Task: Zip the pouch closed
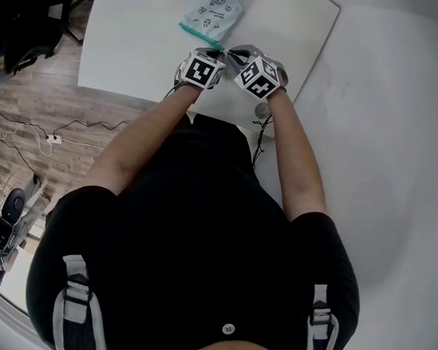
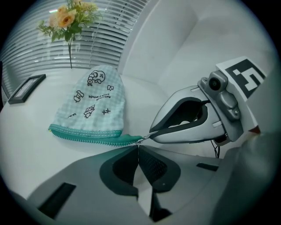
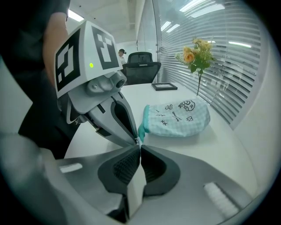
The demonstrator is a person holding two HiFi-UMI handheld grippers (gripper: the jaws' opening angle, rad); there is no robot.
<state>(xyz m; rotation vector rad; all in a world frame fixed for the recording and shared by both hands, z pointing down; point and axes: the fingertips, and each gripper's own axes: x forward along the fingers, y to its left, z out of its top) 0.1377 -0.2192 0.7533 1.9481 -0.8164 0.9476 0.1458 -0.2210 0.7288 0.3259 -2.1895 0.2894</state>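
A pale blue checked pouch [image 1: 213, 13] with cartoon prints lies flat on the white table [image 1: 138, 49]. Its teal zipper edge [image 2: 88, 135] faces me and ends in a teal tail [image 2: 127, 139]. Both grippers meet at that tail. My left gripper [image 2: 138, 147] is shut, its tips pinching the end of the teal tail. My right gripper [image 3: 139, 147] is shut as well. In the left gripper view the right gripper [image 2: 151, 134] comes in from the right and its tip nips the small metal zipper pull [image 2: 142, 139]. In the right gripper view the left gripper [image 3: 137, 140] touches the pouch [image 3: 175, 116] at its teal corner.
A dark picture frame [image 2: 26, 88] and a vase of flowers [image 2: 66, 17] stand at the back of the table before window blinds. An office chair [image 3: 141, 59] is beyond the table. Cables [image 1: 52, 136] lie on the wooden floor to the left.
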